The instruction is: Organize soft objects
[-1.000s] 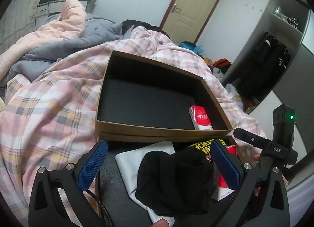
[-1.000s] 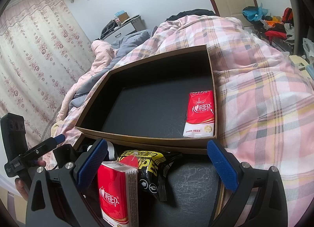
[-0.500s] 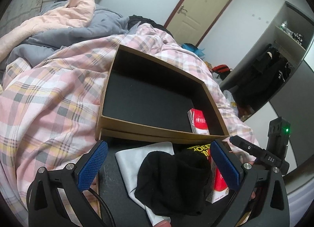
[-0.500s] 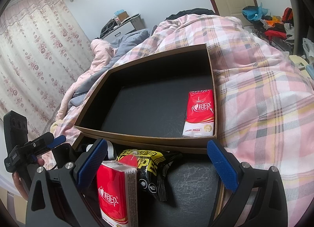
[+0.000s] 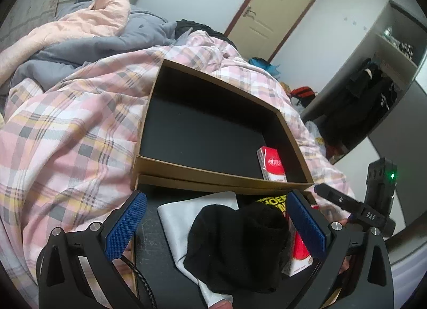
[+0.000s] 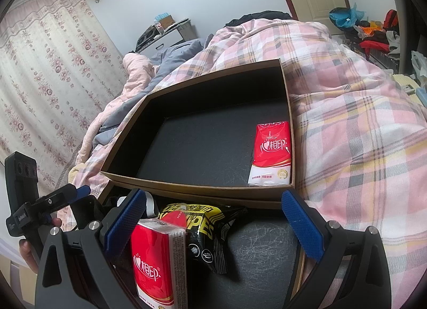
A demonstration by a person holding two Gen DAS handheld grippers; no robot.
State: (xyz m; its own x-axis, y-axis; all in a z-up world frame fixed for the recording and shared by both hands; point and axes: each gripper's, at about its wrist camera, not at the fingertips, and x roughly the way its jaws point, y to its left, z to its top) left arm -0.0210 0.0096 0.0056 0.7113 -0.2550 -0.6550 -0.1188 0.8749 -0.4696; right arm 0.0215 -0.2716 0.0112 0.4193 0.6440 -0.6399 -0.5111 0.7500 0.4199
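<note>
Between the left gripper's [image 5: 216,225] wide-apart pads: black sock [image 5: 237,245], unheld, on a grey cloth [image 5: 177,215] in the near tray.
Right gripper [image 6: 214,223] also spread, gripping nothing; red tissue pack [image 6: 153,258] and black-yellow wipes packet [image 6: 204,231] lie between its fingers. Second tissue pack [image 6: 271,154] sits in the cardboard box [image 6: 194,189], right near corner, on plaid quilt [image 6: 355,133].

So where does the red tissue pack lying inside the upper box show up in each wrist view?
Left wrist: the red tissue pack sits right of centre, in the near right corner of the brown box, partly behind its front wall.
Right wrist: the pack lies flat, right of centre, against the box's right wall.
Shared landmark: the yellow-and-black wipes packet just below the box's front wall.
</note>
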